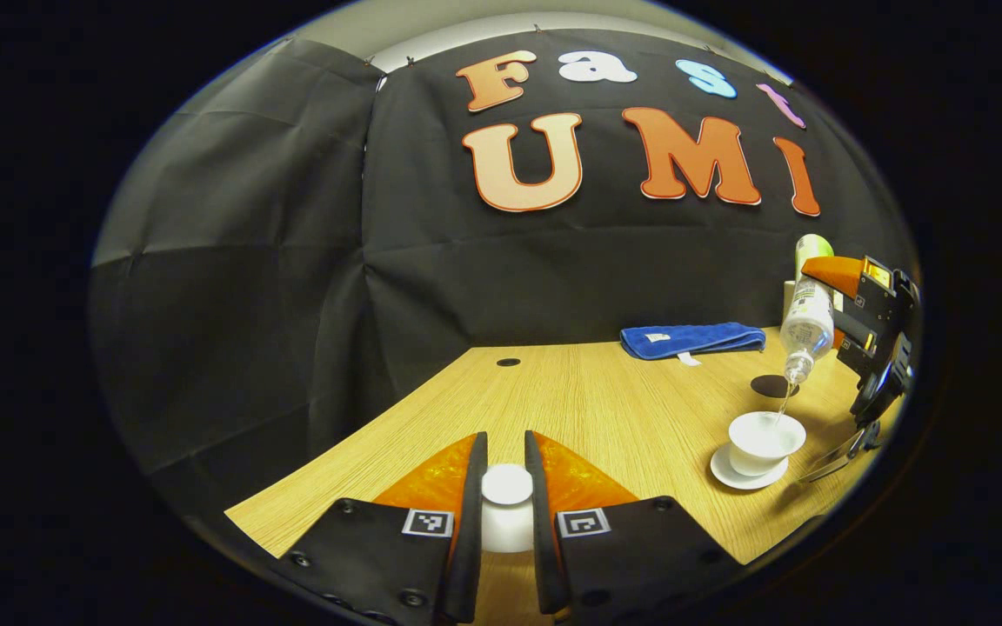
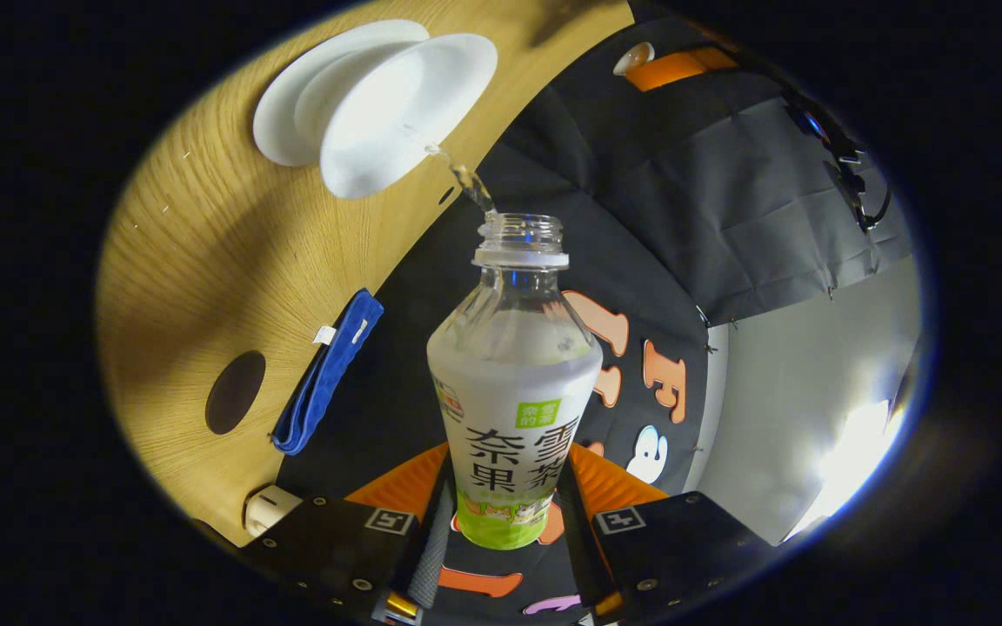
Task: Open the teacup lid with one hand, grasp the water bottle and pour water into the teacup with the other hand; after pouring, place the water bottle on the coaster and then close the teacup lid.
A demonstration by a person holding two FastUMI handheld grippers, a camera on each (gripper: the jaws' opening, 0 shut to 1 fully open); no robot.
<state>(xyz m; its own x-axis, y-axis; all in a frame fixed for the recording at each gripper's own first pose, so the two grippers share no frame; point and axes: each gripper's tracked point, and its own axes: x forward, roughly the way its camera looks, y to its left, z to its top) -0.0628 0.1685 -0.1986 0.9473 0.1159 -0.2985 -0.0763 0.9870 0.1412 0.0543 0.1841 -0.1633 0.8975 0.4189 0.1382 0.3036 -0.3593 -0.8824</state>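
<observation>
My left gripper (image 1: 505,448) is shut on the white teacup lid (image 1: 507,500) and holds it low over the wooden table's near side. At the right stands the open white teacup (image 1: 765,437) on its saucer (image 1: 731,476). Over it, my right gripper (image 2: 508,474) is shut on the water bottle (image 2: 514,382), tipped mouth-down. A thin stream of water runs from the mouth into the teacup (image 2: 405,113). From the left gripper view, the bottle (image 1: 807,326) hangs tilted above the cup. The dark round coaster (image 1: 772,385) lies just behind the cup, bare.
A folded blue towel (image 1: 692,339) lies at the table's far edge, near the wall. A small dark hole (image 1: 508,362) sits in the tabletop at the back. A white object (image 2: 270,509) stands at the table edge near the towel (image 2: 327,374).
</observation>
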